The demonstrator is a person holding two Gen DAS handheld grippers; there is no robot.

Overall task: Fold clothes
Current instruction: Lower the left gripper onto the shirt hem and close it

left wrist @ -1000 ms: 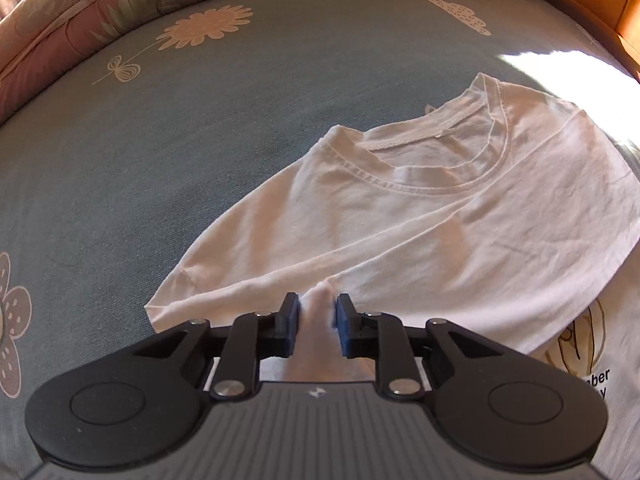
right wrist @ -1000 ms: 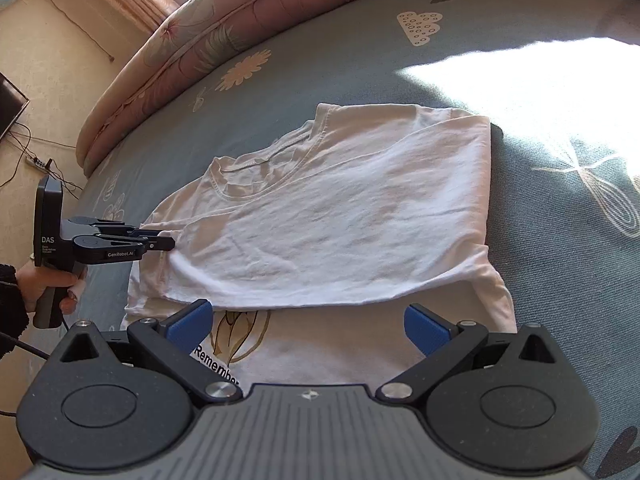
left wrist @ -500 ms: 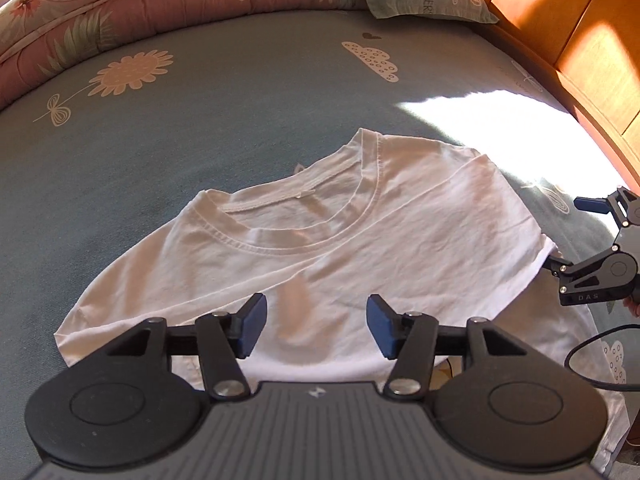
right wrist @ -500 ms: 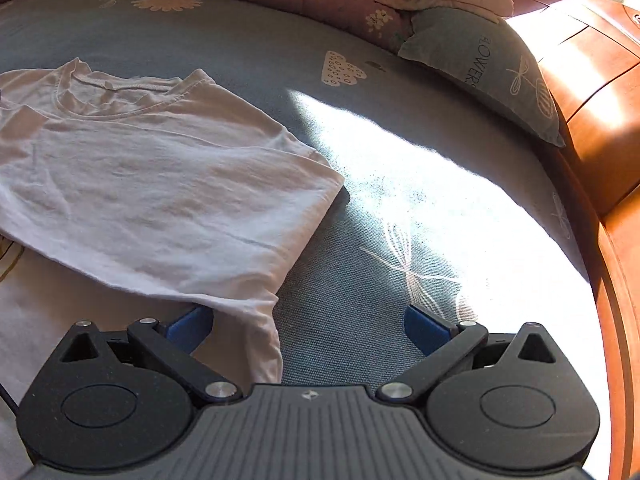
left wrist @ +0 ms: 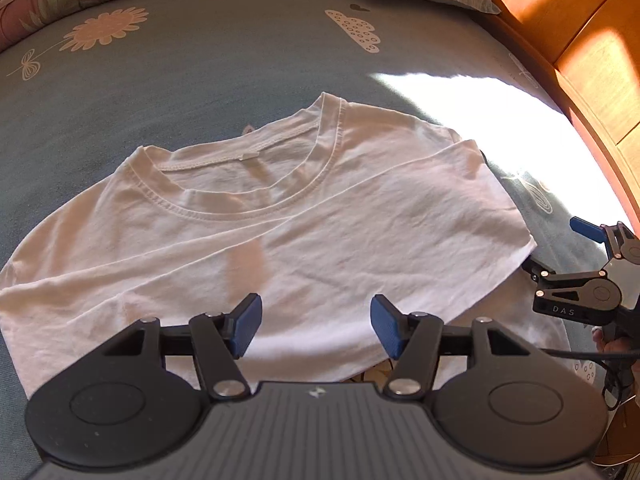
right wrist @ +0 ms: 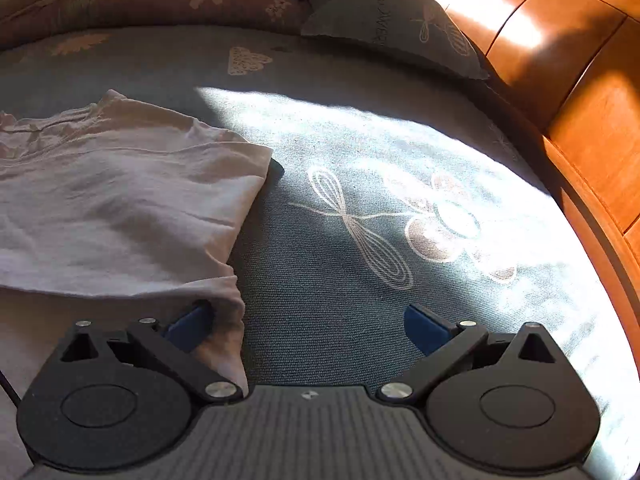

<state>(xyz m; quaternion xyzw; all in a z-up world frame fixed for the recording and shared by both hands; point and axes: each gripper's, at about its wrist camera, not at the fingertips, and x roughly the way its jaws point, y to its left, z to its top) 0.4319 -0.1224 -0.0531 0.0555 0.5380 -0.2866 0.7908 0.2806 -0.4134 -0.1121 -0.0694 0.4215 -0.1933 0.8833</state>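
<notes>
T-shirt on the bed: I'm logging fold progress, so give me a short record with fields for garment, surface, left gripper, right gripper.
garment: white T-shirt, one side folded across its front, collar visible
surface: blue-grey patterned bedsheet
left gripper: open above the shirt, holding nothing
right gripper: open, straddling the shirt's right corner, not clamped

left wrist: steep, near | right wrist: low | shared: shirt point(left wrist: 280, 240)
</notes>
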